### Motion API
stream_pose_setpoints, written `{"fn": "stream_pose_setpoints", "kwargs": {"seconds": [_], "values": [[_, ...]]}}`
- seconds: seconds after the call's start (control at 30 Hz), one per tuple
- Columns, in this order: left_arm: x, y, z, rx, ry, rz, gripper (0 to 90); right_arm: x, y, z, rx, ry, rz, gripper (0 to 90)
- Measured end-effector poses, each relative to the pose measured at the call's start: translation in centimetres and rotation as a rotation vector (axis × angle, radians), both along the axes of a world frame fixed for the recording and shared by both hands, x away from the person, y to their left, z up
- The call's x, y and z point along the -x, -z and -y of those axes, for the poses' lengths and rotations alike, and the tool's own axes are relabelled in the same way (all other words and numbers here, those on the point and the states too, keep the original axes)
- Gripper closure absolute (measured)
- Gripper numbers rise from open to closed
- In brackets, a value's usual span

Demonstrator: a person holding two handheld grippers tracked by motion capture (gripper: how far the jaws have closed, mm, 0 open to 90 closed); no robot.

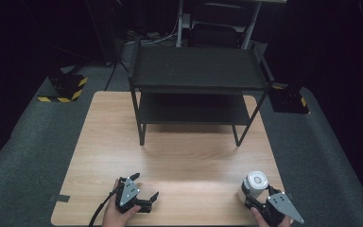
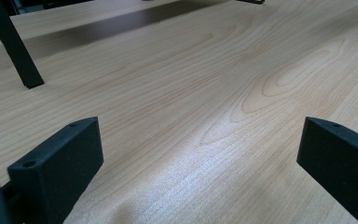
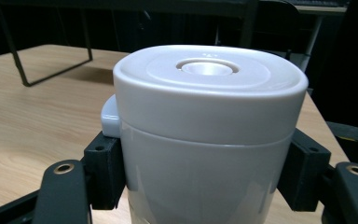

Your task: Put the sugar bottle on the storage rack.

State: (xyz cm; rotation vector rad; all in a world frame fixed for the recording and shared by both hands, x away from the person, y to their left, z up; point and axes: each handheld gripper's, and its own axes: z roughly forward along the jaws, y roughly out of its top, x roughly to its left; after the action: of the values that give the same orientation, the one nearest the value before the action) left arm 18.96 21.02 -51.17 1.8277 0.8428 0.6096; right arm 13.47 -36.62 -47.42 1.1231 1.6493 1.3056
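Setting: a dark room with a light wooden table [image 1: 170, 156] on grey carpet; a black two-tier shelf [image 1: 198, 71] stands at the table's 12 o'clock edge, both tiers bare.
Step in hand: the grasp looks made — the right gripper [image 1: 257, 201] is clamped on a white canister [image 1: 255, 185], one jaw on each side of its body just below the lid.
Where it is: at about 5 o'clock on the table, near the front right corner, upright; whether it rests on the wood or is slightly raised I cannot tell.
Left gripper [image 1: 144, 191]: at about 7 o'clock, jaws wide apart with nothing between them, low over bare wood.
Next move: likely a lift and a carry toward 12 o'clock onto the shelf — it calls for keeping the canister upright and clearing the shelf's front rail.
Canister look: glossy white, rounded-square lid [image 3: 209, 74] with a shallow round dimple in the middle, a small tab [image 3: 111, 116] jutting at the lid's side, smooth walls that could slip under a light grip.
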Motion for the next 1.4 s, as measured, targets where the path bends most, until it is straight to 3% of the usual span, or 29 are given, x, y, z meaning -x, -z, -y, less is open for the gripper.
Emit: {"fn": "stream_pose_setpoints", "kwargs": {"seconds": [0.4, 0.8, 0.87, 1.23, 1.4], "values": [[0.0, -0.1, 0.2, -0.004, -0.011, -0.011, 0.6, -2.6, -2.7, -1.8, -0.001, -0.084, 0.007, 30.4], [-0.1, -0.2, 0.1, -0.005, -0.001, -0.012, 0.6, -6.4, -6.4, -4.5, -0.005, -0.144, 0.043, 30.3], [-0.1, -0.2, 0.0, -0.005, 0.0, -0.013, 0.6, -7.4, -7.4, -5.1, -0.023, -0.158, 0.047, 30.3], [-0.2, -0.1, -0.1, -0.002, 0.006, -0.012, 0.6, -11.5, -11.4, -8.0, -0.049, -0.191, 0.083, 29.7], [-0.2, -0.2, -0.1, -0.002, 0.009, -0.013, 0.6, -13.2, -12.2, -9.1, -0.048, -0.188, 0.087, 29.7]]}}
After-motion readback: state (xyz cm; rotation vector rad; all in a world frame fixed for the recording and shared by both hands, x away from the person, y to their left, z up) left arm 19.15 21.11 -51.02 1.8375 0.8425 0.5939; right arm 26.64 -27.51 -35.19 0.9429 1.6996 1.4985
